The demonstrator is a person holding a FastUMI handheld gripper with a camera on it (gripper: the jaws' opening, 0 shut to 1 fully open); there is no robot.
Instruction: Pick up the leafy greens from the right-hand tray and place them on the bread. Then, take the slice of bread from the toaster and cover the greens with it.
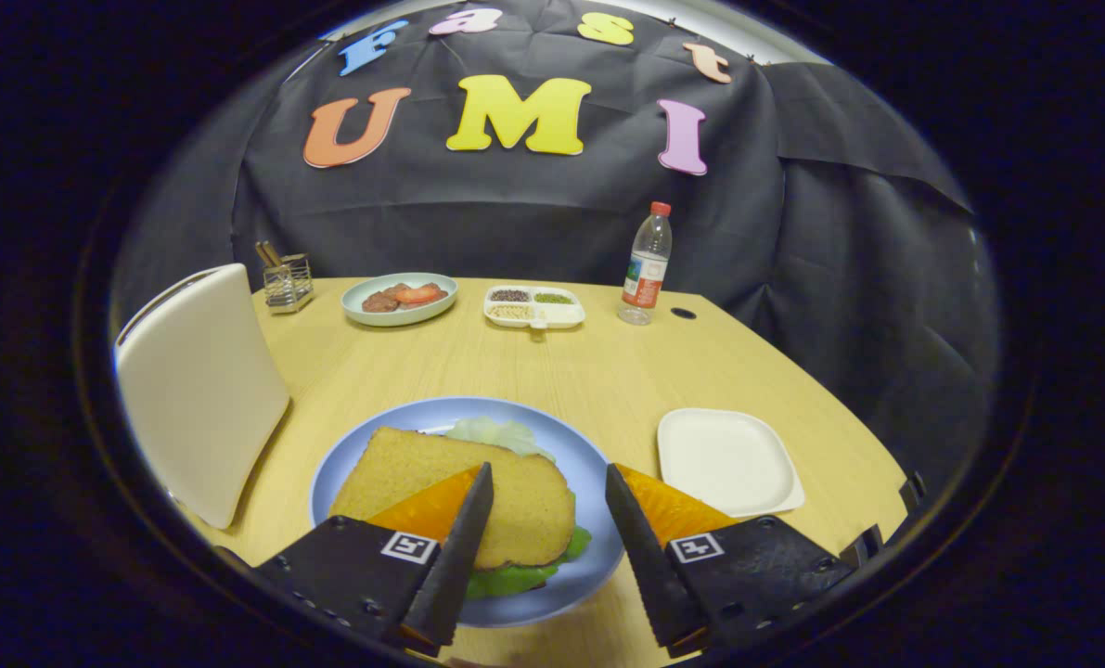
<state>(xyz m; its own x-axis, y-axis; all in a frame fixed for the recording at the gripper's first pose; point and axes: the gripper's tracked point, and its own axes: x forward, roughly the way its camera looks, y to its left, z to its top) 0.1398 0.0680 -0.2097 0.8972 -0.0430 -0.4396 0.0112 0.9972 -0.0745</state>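
1. The slice of bread (464, 492) is seen laid over the leafy greens (515, 575), which protrude at its 5 o'clock edge — the covering appears done.
2. Both are carried by the blue plate (589, 464).
3. The gripper (549, 487) is held with fingers apart, nothing clamped — judged a release.
4. At 3 o'clock the white tray (726, 461) is left bare.

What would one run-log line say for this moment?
fingers: open, holding nothing | bread slice: on leafy greens | blue plate | right-hand tray
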